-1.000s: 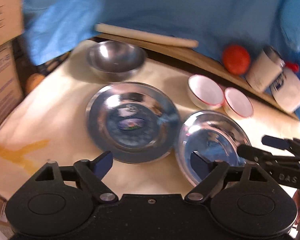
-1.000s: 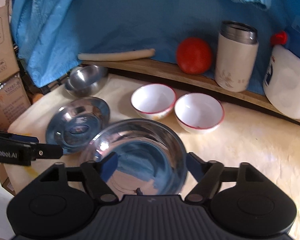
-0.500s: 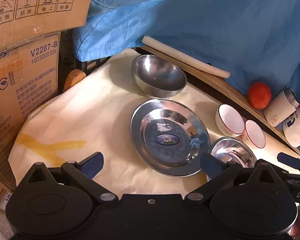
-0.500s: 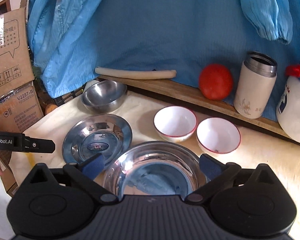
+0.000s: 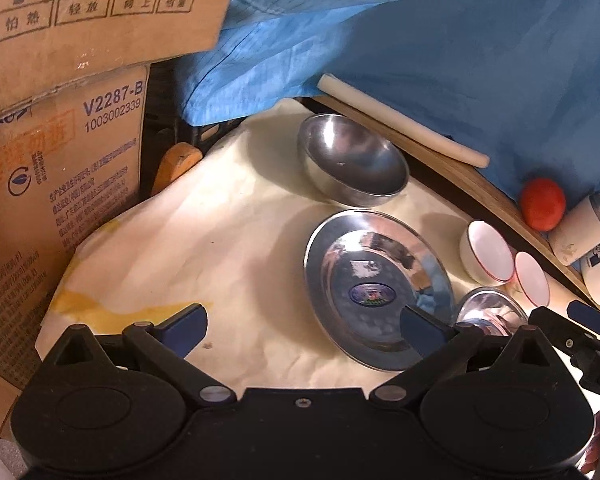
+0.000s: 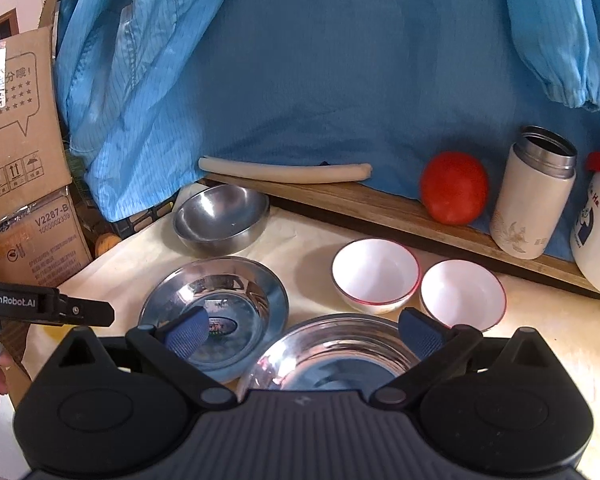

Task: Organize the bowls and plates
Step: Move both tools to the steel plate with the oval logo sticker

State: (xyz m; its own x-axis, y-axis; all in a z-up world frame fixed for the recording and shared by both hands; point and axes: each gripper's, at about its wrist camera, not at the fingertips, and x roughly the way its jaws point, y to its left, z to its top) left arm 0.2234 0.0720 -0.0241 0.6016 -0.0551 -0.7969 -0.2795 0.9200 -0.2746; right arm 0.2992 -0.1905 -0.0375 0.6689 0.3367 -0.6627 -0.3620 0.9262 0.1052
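A cream cloth-covered table [image 6: 520, 344] is backed by a blue garment [image 6: 320, 80], with cardboard boxes [image 5: 60, 180] stacked off its left edge. The largest steel plate [image 5: 376, 288] is seen near the middle of the table, its near rim partly overlapped by one pad of the left gripper [image 5: 304, 326], whose jaws have just been opening and are spread wide with only bare cloth between them. A second steel plate [image 6: 332, 356] is framed between the widely parted jaws of the right gripper [image 6: 302, 334], which have also just been opening; no pad is pressed on it. A deep steel bowl [image 6: 222, 216] is set toward the far left corner. Two red-rimmed white bowls [image 6: 376, 270] [image 6: 462, 294] are placed side by side, almost touching, toward the far edge. On a wooden ledge [image 6: 360, 204] behind them are found a white bottle [image 6: 598, 236], a cream flask [image 6: 534, 196], a red tomato [image 6: 454, 188] and a pale rod [image 6: 284, 172].
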